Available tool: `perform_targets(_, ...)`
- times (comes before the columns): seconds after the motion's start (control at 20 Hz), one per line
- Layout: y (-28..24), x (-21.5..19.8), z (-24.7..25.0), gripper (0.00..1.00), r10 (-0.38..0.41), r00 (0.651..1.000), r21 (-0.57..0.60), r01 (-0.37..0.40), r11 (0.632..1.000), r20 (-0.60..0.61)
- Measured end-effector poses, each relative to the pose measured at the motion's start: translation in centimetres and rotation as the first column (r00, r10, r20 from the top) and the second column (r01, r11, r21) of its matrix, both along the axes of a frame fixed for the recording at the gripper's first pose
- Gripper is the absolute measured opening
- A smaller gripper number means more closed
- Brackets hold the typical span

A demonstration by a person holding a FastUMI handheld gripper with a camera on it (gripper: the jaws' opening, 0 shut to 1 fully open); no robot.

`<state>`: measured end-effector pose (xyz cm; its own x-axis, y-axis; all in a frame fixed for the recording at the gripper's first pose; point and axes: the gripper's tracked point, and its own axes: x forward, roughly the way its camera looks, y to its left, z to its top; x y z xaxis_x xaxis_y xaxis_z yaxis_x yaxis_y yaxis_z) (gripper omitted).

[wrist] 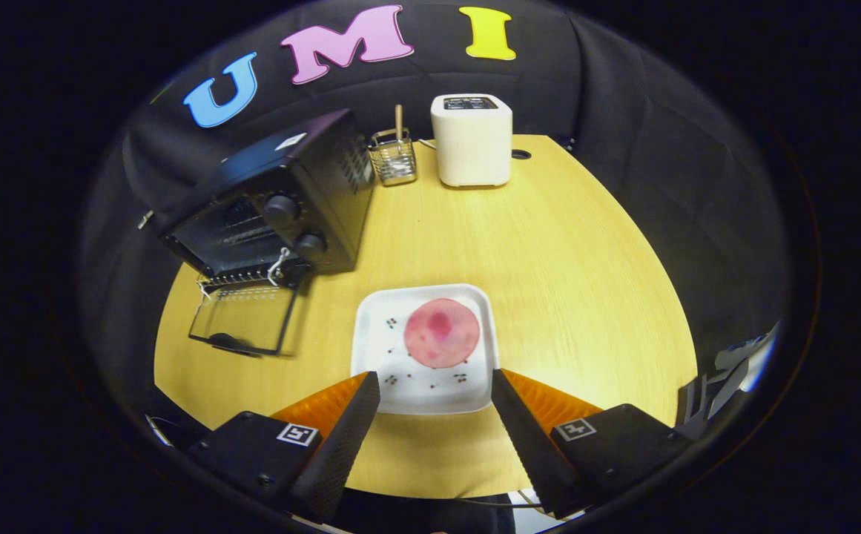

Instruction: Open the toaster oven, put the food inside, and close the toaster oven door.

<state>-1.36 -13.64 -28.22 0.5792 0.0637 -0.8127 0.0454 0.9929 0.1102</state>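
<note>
I count one toaster oven [267,208] at ten o'clock, door [241,319] dropped flat on the worktop [586,282]; one pink food round [441,333] on one white plate [378,334], dead ahead at twelve. My fingers [436,389] gape wide, holding nothing, tips flanking the plate's near edge.

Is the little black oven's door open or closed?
Open. The toaster oven has its glass door folded down flat on the table.

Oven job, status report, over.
Gripper open, fingers astride plate's near edge, holding nothing. Oven door down, open. Food on plate, not loaded. Path to oven clear.
</note>
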Motion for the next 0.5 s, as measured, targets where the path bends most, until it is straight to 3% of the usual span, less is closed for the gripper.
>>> perform_targets(0.3,-2.1,0.9,-3.5,0.99,0.046,0.996,-0.005,-0.047,0.999,-0.071)
perform_targets(0.5,-2.3,1.2,-5.6,0.94,0.078,0.991,-0.014,-0.080,0.997,-0.109)
